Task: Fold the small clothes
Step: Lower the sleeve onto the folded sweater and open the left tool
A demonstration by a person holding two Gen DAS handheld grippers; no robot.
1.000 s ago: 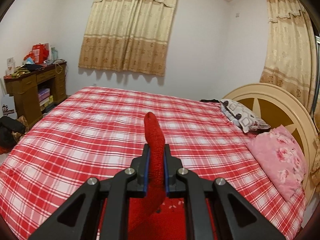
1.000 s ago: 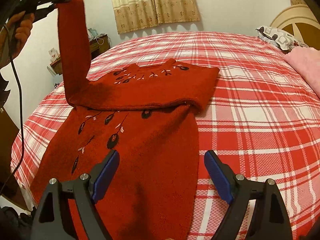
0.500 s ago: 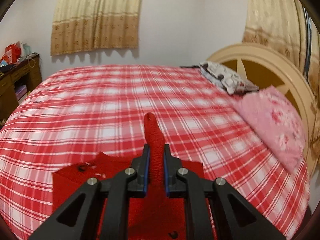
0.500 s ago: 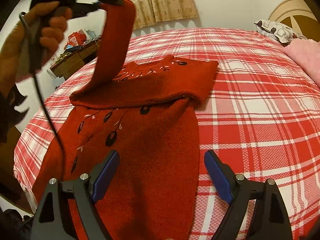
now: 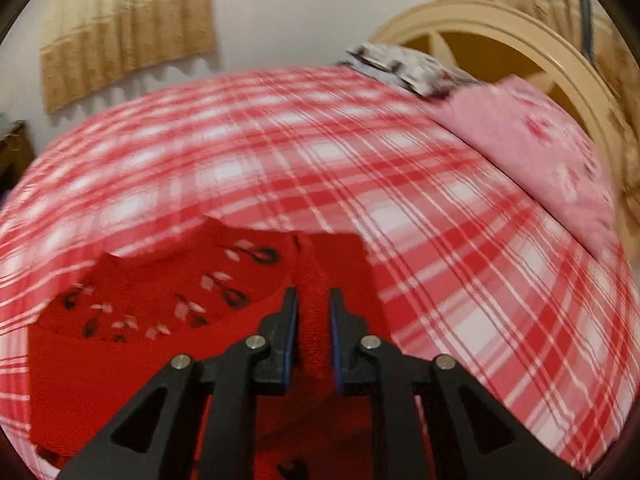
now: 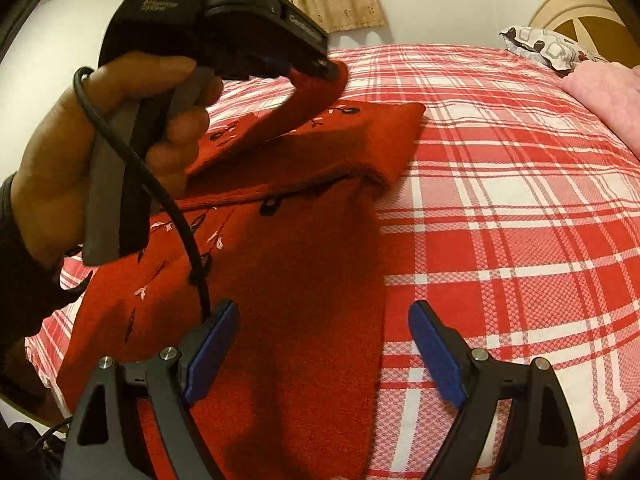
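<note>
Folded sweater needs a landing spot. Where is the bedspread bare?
Bare plaid bedspread runs from the red sweater toward the pink pillow and beyond its collar toward the curtains. Crowded: headboard end, with the patterned pillow, and around the left claw.

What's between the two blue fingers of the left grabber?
The red sweater's sleeve sits between the left gripper's blue pads, seen in the left wrist view. The jaws are opening, so the sleeve is being let go over the folded sweater.

Warm indoor light; left view motion-blurred, right view sharp; fisheye edges dark.
</note>
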